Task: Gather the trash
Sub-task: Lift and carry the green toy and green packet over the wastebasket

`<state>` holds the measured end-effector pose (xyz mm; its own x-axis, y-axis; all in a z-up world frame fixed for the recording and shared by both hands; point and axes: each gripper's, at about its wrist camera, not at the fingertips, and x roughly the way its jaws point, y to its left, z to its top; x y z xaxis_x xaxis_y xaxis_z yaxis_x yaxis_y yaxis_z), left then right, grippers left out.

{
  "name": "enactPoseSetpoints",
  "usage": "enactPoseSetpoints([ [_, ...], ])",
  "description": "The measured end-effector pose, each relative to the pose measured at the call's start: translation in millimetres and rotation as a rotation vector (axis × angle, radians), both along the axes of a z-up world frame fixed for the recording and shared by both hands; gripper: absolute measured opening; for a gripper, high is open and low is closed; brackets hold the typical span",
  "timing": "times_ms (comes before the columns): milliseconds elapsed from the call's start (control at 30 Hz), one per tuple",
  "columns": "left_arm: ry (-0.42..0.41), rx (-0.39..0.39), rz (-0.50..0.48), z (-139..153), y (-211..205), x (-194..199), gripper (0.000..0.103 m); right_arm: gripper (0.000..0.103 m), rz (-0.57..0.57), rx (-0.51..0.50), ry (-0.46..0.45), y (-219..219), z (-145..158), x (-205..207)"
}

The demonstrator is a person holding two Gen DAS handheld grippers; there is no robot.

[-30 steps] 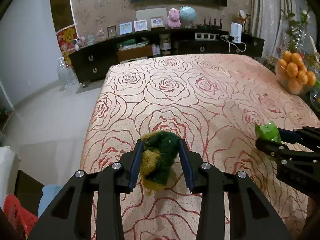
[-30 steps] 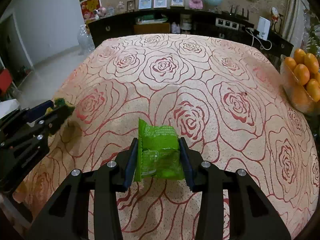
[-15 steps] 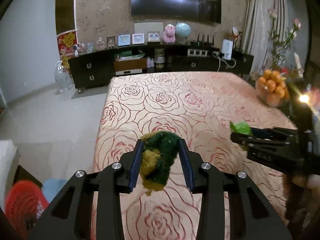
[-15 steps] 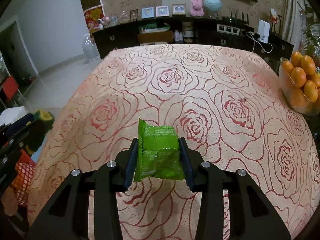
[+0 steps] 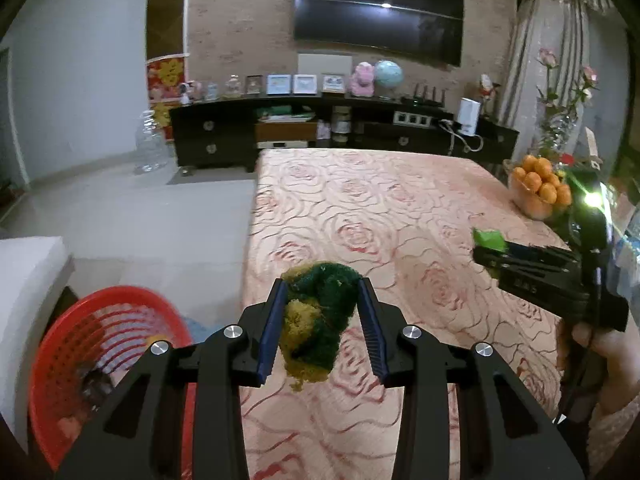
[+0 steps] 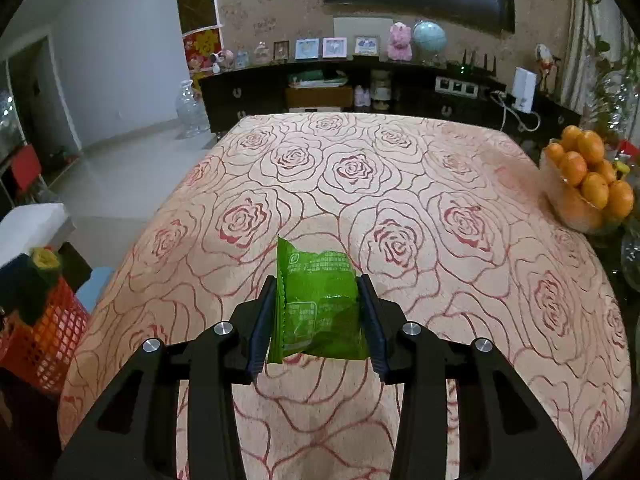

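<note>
My left gripper (image 5: 322, 330) is shut on a green and yellow scouring sponge (image 5: 316, 320), held in the air over the table's left edge. A red mesh basket (image 5: 100, 332) stands on the floor below and to the left, with some dark trash inside. My right gripper (image 6: 318, 314) is shut on a green snack wrapper (image 6: 316, 304), held above the rose-patterned tablecloth (image 6: 400, 208). The right gripper with the wrapper (image 5: 490, 239) also shows at the right of the left wrist view. The sponge (image 6: 44, 260) and basket (image 6: 40, 332) show at the left edge of the right wrist view.
A glass bowl of oranges (image 6: 588, 184) stands at the table's right edge. A white block (image 5: 28, 276) sits left of the basket. A dark sideboard (image 5: 340, 132) with frames and a globe runs behind the table. A clear jug (image 5: 150, 142) stands on the floor.
Both grippers have lifted and pulled back from the table. The left one moved left toward the table edge, bringing the red basket into view. Both grips are unchanged.
</note>
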<state>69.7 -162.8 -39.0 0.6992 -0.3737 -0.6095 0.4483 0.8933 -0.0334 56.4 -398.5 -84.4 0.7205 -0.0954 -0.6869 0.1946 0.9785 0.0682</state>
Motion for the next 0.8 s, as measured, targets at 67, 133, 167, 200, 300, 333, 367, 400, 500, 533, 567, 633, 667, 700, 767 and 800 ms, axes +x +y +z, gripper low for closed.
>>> enactPoseSetpoints([
  [67,-0.007,0.007,0.022,2,11,-5,0.035,0.039,-0.009,0.011,-0.003,3,-2,-8],
  [133,-0.014,0.014,0.043,5,20,-9,0.035,0.039,-0.015,0.016,-0.003,7,-5,-17],
  [167,-0.016,0.014,0.054,7,26,-11,0.035,0.039,-0.013,0.018,-0.003,11,-7,-21],
  [200,-0.017,0.014,0.062,8,29,-12,0.035,0.039,-0.009,0.018,-0.003,15,-8,-25],
  [300,-0.019,0.005,0.087,12,43,-16,0.035,0.039,0.014,-0.007,-0.009,33,-8,-33],
  [333,-0.023,0.002,0.099,15,48,-19,0.035,0.039,0.025,-0.016,-0.014,40,-7,-36],
  [367,-0.027,0.002,0.108,17,53,-20,0.035,0.039,0.033,-0.018,-0.018,45,-5,-37],
  [400,-0.031,0.002,0.115,18,56,-20,0.035,0.039,0.045,-0.018,-0.023,52,-3,-38],
  [500,-0.039,-0.001,0.146,24,70,-23,0.035,0.039,0.075,-0.022,-0.034,66,4,-40],
  [533,-0.043,-0.003,0.159,26,76,-23,0.035,0.039,0.090,-0.018,-0.039,73,8,-40],
  [567,-0.046,-0.005,0.173,28,83,-23,0.035,0.039,0.099,-0.012,-0.041,77,10,-40],
  [633,-0.047,-0.005,0.196,31,94,-23,0.035,0.039,0.126,0.003,-0.045,88,16,-37],
  [667,-0.047,-0.005,0.214,32,102,-23,0.035,0.039,0.145,0.010,-0.048,96,20,-35],
  [700,-0.047,-0.008,0.228,32,109,-23,0.035,0.039,0.158,0.013,-0.050,102,23,-34],
  [767,-0.043,-0.012,0.249,33,120,-22,0.035,0.039,0.191,0.017,-0.059,116,30,-30],
  [800,-0.040,-0.013,0.266,33,128,-21,0.035,0.039,0.206,0.019,-0.064,123,33,-28],
])
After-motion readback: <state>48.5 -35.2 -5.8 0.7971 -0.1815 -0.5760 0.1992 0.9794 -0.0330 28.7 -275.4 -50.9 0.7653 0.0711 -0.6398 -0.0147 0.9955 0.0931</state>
